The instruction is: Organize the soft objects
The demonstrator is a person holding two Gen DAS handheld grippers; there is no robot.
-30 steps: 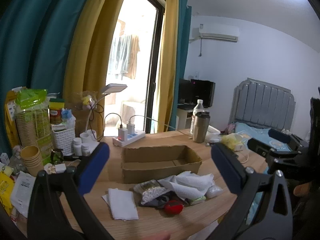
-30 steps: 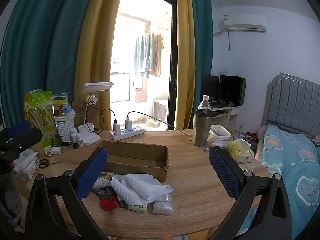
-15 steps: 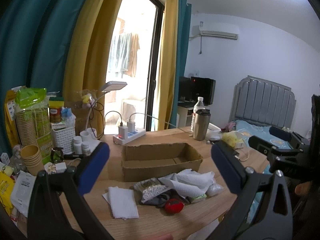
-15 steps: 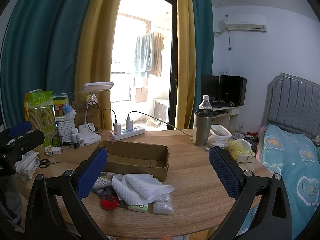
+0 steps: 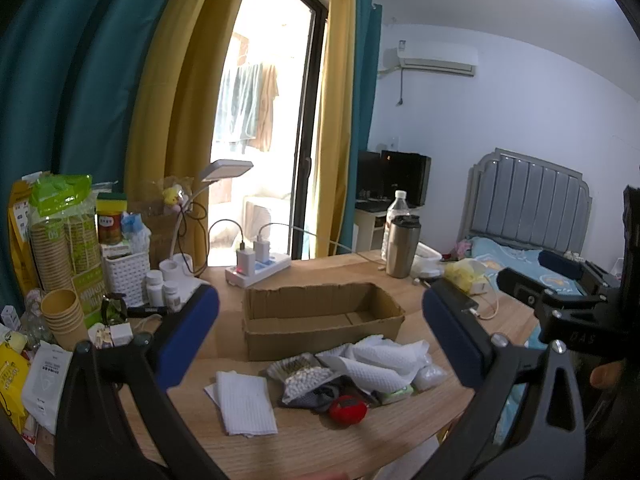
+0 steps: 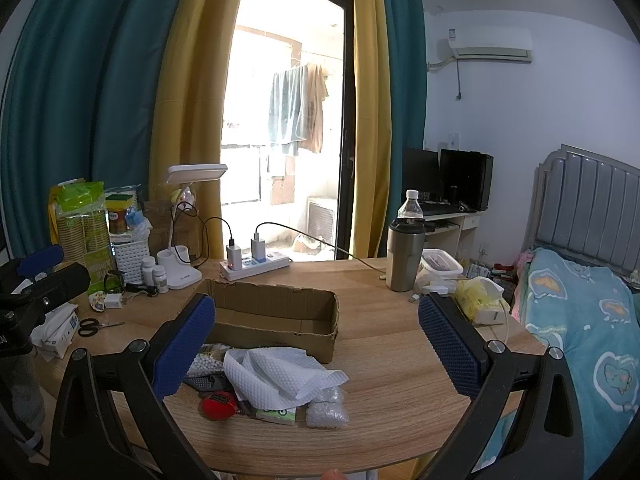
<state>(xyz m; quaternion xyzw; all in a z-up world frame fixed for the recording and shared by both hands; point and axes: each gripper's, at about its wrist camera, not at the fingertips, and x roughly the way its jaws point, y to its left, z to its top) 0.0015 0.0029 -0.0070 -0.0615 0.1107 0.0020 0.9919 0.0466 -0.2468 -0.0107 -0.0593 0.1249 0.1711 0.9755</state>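
Observation:
An open cardboard box (image 5: 320, 316) (image 6: 272, 316) stands mid-table. In front of it lies a pile of soft things: a crumpled white paper towel (image 5: 380, 360) (image 6: 280, 372), a bag of white beads (image 5: 300, 376), a red ball (image 5: 347, 409) (image 6: 218, 405), a green tissue pack (image 6: 276, 414) and a bubble-wrap piece (image 6: 327, 412). A folded white cloth (image 5: 244, 402) lies left of the pile. My left gripper (image 5: 320, 340) is open and empty, held back from the pile. My right gripper (image 6: 316, 344) is open and empty, above the table's near edge.
A steel tumbler (image 6: 404, 256) and water bottle (image 6: 410, 204) stand at the back right beside a yellow tissue box (image 6: 480, 300). A power strip (image 6: 256, 264), desk lamp (image 6: 180, 256), pill bottles, paper cups (image 5: 60, 312) and scissors (image 6: 94, 325) crowd the left. A bed (image 6: 580, 320) lies right.
Both grippers stay open and nearly still. The left wrist view has shifted slightly; the pile and the box have not moved.

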